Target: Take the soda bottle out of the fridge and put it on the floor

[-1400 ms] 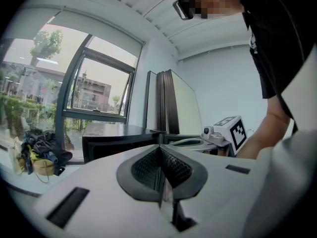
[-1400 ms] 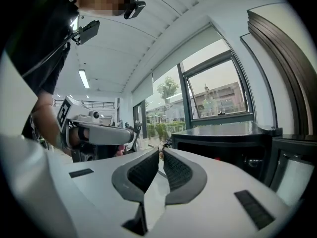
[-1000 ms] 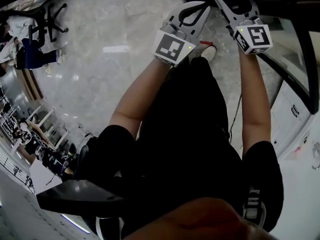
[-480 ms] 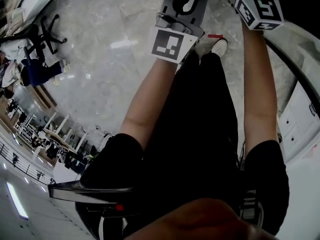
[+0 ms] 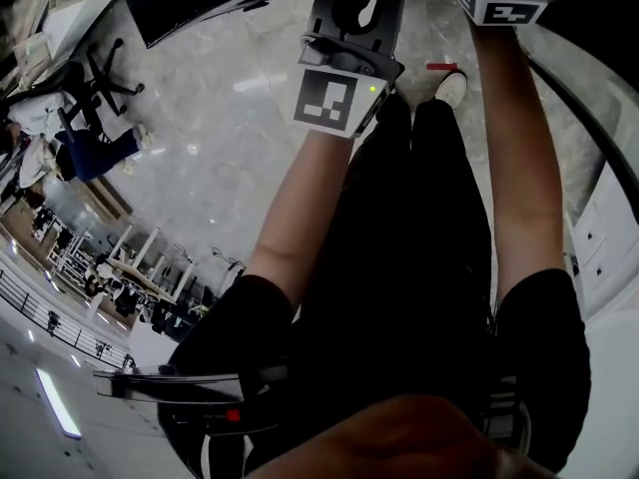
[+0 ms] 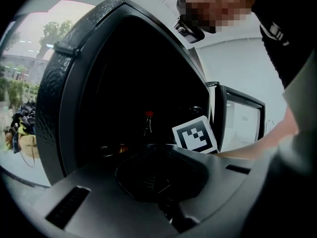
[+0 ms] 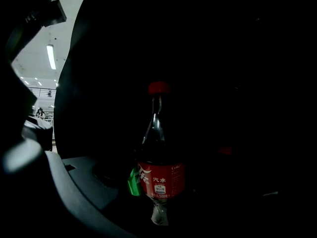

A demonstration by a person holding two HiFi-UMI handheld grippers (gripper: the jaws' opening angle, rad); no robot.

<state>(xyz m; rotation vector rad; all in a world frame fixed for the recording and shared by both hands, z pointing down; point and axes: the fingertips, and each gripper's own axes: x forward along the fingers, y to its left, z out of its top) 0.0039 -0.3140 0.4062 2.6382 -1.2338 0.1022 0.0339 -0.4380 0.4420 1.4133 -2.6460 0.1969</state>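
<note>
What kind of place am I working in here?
Likely a big open office or lab hall: polished stone floor, office chair, rows of desks further off. The fridge stands open, bottle inside.

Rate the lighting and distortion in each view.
Left gripper view: fridge interior black against blown-out daylight. Right gripper view: near darkness, only the soda bottle with its red cap and label readable. Head view: heavy fisheye curvature, glare on the floor.

Office hall: marble floor, desks, swivel chair
</note>
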